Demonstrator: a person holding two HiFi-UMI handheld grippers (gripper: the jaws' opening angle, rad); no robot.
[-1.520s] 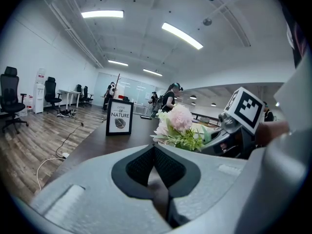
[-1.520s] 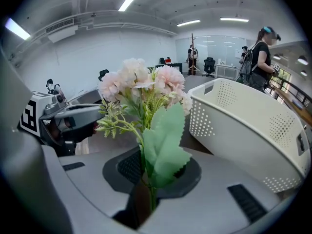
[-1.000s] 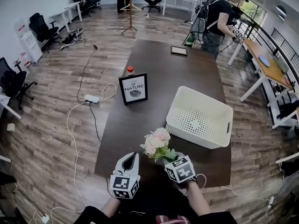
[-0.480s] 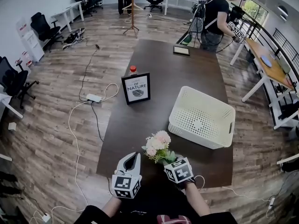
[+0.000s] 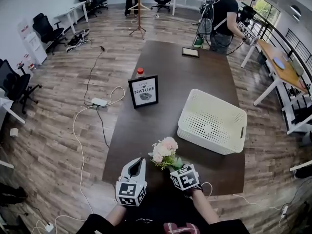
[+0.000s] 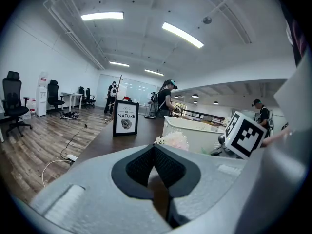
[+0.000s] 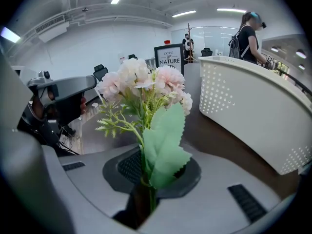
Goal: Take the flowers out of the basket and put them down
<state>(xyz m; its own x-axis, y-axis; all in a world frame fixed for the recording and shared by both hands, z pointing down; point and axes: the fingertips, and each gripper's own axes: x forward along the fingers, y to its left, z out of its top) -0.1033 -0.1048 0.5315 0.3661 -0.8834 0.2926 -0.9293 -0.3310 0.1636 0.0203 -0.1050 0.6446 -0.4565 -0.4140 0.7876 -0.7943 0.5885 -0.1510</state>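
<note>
Dark table (image 5: 170, 72) — sign (image 5: 143, 91) reads "OF NATURE" beyond flowers (image 5: 164, 150).

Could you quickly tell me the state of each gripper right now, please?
Left gripper: shut, nothing between its jaws.
Right gripper: shut on the stems of the flowers.

1. Framed "LOVE OF NATURE" sign (image 5: 143, 91) is standing upright on the dark table (image 5: 168, 69)
2. Red-capped bottle (image 5: 140, 72) is standing just behind the sign
3. Small dark frame (image 5: 190, 52) is lying flat at the table's far end
4. Power strip (image 5: 99, 102) is lying on the wood floor (image 5: 48, 111), left of the table
5. Person (image 5: 223, 16) wearing a backpack is standing past the table's far right corner
6. Coat stand (image 5: 139, 11) is standing beyond the table; office chairs (image 5: 46, 30) are sitting by the left wall
</note>
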